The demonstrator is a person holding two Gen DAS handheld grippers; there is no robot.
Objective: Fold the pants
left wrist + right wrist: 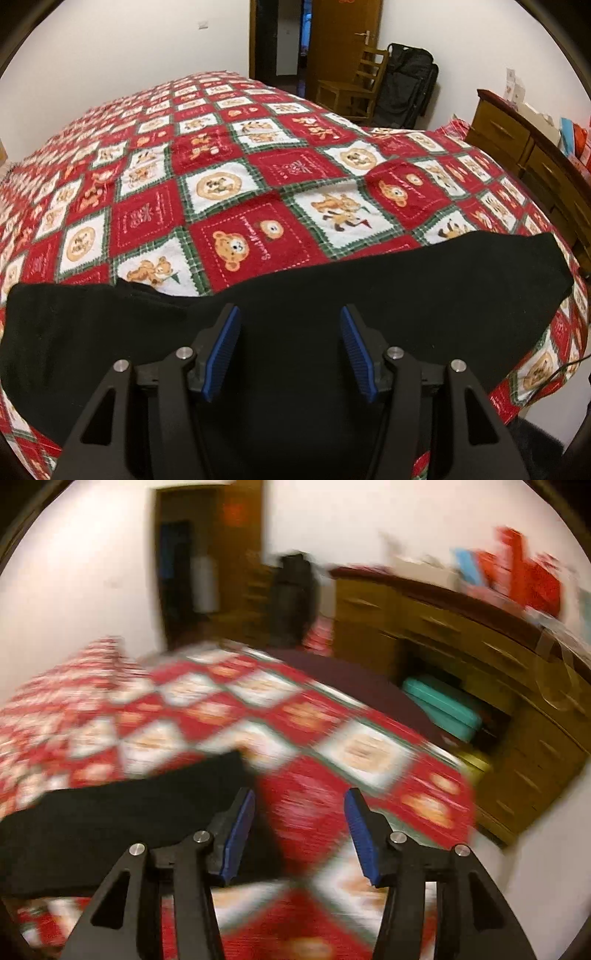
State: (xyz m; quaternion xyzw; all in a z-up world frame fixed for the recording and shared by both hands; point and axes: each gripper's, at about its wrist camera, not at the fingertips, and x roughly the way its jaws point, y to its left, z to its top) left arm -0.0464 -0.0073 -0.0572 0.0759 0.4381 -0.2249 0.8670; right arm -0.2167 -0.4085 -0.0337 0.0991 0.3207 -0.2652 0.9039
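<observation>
Pants [332, 295]: black, long axis crosswise on bed [221, 166]. Left gripper [290, 350] directly over them, jaws apart, empty (nearer). Right gripper [299, 834] off their end, jaws apart.

Bed [258, 155] covered by red/white/green checked bear-print blanket [236, 206], some wrinkles ahead of the left tongs. Black pants [369, 295] lie flat on it, directly under the left tongs, left of the right tongs.
</observation>
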